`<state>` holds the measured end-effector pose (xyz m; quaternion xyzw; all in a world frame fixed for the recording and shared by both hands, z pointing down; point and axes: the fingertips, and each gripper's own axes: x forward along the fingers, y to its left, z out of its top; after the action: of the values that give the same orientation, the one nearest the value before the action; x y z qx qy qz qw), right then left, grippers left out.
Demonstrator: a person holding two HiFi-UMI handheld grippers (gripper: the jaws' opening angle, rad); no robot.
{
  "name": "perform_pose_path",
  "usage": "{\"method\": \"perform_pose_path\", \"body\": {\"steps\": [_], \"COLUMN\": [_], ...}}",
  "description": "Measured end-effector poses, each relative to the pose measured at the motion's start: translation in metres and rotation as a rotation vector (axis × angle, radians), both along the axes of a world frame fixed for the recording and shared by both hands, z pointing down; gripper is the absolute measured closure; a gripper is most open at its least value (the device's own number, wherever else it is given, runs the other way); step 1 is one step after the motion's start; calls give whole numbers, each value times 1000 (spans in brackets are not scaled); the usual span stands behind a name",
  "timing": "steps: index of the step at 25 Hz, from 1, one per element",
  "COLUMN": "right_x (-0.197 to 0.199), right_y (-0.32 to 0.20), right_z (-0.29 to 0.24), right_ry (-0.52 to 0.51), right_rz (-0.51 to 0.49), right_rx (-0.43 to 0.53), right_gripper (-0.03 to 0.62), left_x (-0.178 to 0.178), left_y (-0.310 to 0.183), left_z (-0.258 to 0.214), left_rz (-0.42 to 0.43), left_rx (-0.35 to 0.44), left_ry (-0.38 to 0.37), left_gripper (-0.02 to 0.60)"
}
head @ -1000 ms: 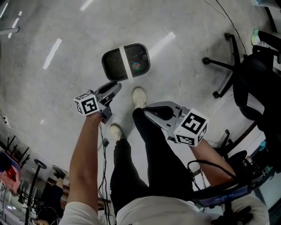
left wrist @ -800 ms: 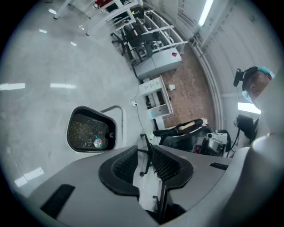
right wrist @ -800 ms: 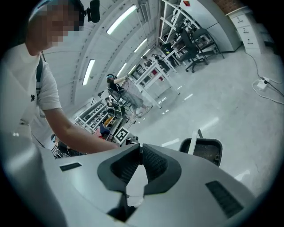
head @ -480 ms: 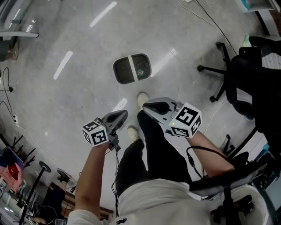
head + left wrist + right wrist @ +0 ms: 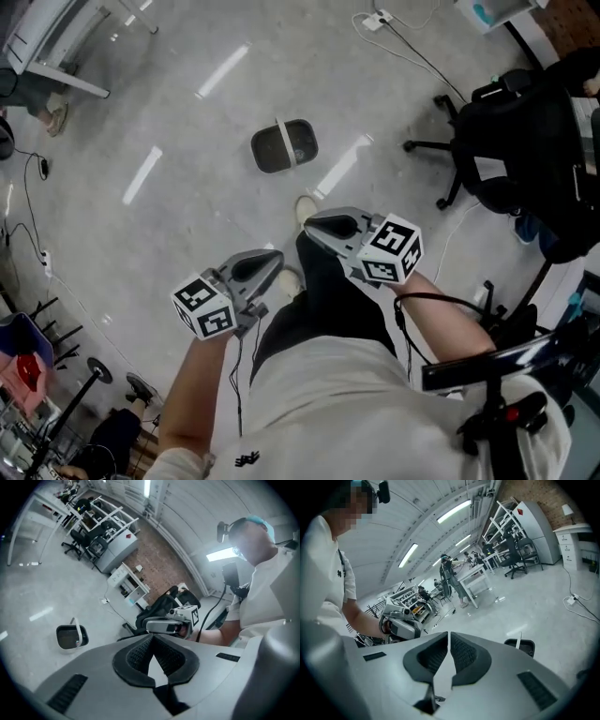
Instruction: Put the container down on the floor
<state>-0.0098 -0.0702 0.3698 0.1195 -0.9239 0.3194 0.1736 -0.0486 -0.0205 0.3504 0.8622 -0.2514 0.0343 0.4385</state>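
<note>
Scene: a person seen from above, standing on a pale grey concrete floor point(image 5: 187, 112) in a large workshop, with a hand-held gripper in each hand
Container: a dark, rounded rectangular container point(image 5: 284, 145) with a light rim and a white strip across its middle; it sits flat on the floor, ahead of the person's light shoes point(image 5: 305, 208), and nothing touches it
Left gripper: the left gripper point(image 5: 275, 258) is held out in front of the body, well apart from the container; in its own view the two ridged black pads point(image 5: 140, 654) meet at their tips, with nothing between them
Right gripper: the right gripper point(image 5: 309, 223) is beside the left one and slightly further forward, also well clear of the container; its pads point(image 5: 461, 654) are pressed together and hold nothing
Marker cubes: each gripper carries a white cube with black square patterns, one on the left point(image 5: 204, 307) and one on the right point(image 5: 389, 248)
Surroundings: a black office chair point(image 5: 487, 122) stands to the right of the container, and a white cable point(image 5: 412, 52) trails across the floor at the top
Background in the gripper views: white desks, more chairs and a brick wall; small and distant
</note>
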Motion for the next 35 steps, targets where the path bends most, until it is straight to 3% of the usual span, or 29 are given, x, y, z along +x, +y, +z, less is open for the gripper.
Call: {"method": "perform_pose_path", "body": {"steps": [8,15,26,35], "right_x": [-11,-14,-31,-23], "right_y": [81,138,190,205], "right_z": [-91,-132,-163,-170], "right_ry": [-29,-33,-51,-74], "right_rz": [3,-12,-56,-63], "right_rx": [86,146,217,203], "right_gripper": [569,571,572,574], "left_x": [-8,-20,-25,-12], "left_y": [69,109,159,170], "left_z": [-105,-158,-180,-172], "left_rz": [-35,-127,-136,-138], "left_rx": [120,259,314,296], "left_ry": [-2,-78,-123,-116], "left_gripper": [572,572,572,572]}}
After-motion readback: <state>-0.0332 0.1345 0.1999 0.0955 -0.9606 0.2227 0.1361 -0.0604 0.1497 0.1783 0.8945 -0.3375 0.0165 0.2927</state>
